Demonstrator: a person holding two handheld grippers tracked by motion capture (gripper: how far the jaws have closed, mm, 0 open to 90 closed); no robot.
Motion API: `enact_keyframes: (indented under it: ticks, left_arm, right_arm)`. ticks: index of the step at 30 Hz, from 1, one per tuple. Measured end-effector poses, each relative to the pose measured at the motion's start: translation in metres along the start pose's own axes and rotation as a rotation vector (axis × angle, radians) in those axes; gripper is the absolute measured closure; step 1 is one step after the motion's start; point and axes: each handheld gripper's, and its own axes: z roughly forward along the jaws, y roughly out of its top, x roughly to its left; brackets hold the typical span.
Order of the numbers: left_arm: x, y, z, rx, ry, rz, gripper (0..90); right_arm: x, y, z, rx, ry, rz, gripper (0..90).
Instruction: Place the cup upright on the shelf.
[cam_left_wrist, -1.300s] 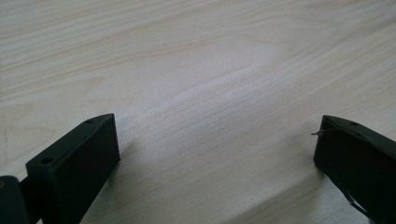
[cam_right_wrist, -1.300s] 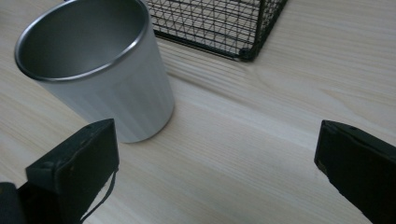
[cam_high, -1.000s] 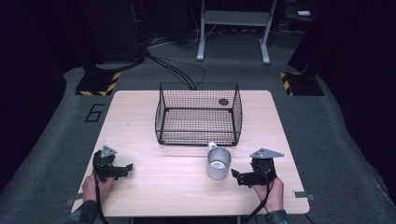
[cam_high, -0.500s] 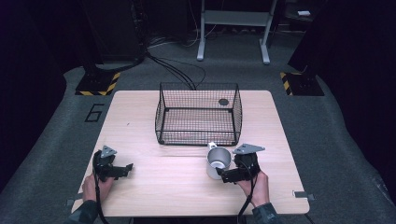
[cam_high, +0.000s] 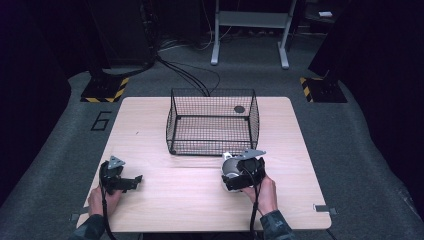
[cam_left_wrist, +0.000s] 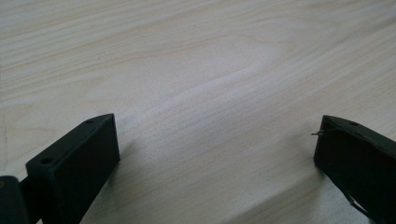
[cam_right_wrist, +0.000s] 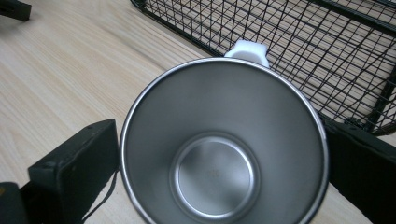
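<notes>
On the tabletop (cam_high: 200, 185), just in front of the wire basket (cam_high: 212, 122), stands the steel cup (cam_right_wrist: 224, 144), now framed by the right hand-held gripper (cam_high: 239, 175), moved in from the right edge, jaws apart either side, ready to clamp. Left hand-held gripper (cam_high: 131, 183) unchanged, resting spread wide.
</notes>
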Motion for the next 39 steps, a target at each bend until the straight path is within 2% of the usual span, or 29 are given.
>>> enact_keyframes:
  ticks: [9, 11, 12, 17, 25, 39]
  left_arm:
    - [0.0, 0.0, 0.0, -0.001, 0.0, 0.0, 0.2]
    - [0.0, 0.0, 0.0, 0.001, 0.0, 0.0, 0.2]
    - [0.0, 0.0, 0.0, 0.002, 0.0, 0.001, 0.2]
    - [0.0, 0.0, 0.0, 0.002, 0.0, 0.0, 0.2]
    - [0.0, 0.0, 0.0, 0.002, 0.0, 0.001, 0.2]
    - [0.0, 0.0, 0.0, 0.002, 0.0, 0.0, 0.2]
  right_arm:
    - [0.0, 0.002, 0.012, 0.02, -0.013, -0.002, 4.3]
    - [0.002, 0.002, 0.012, 0.031, -0.015, 0.015, 4.5]
    - [0.001, 0.002, 0.013, 0.027, -0.017, 0.0, 4.7]
    - [0.002, 0.001, 0.012, 0.015, -0.03, 0.012, 5.2]
    - [0.001, 0.0, 0.013, 0.004, -0.023, -0.006, 5.4]
    - [0.0, 0.0, 0.006, 0.014, -0.021, -0.013, 5.5]
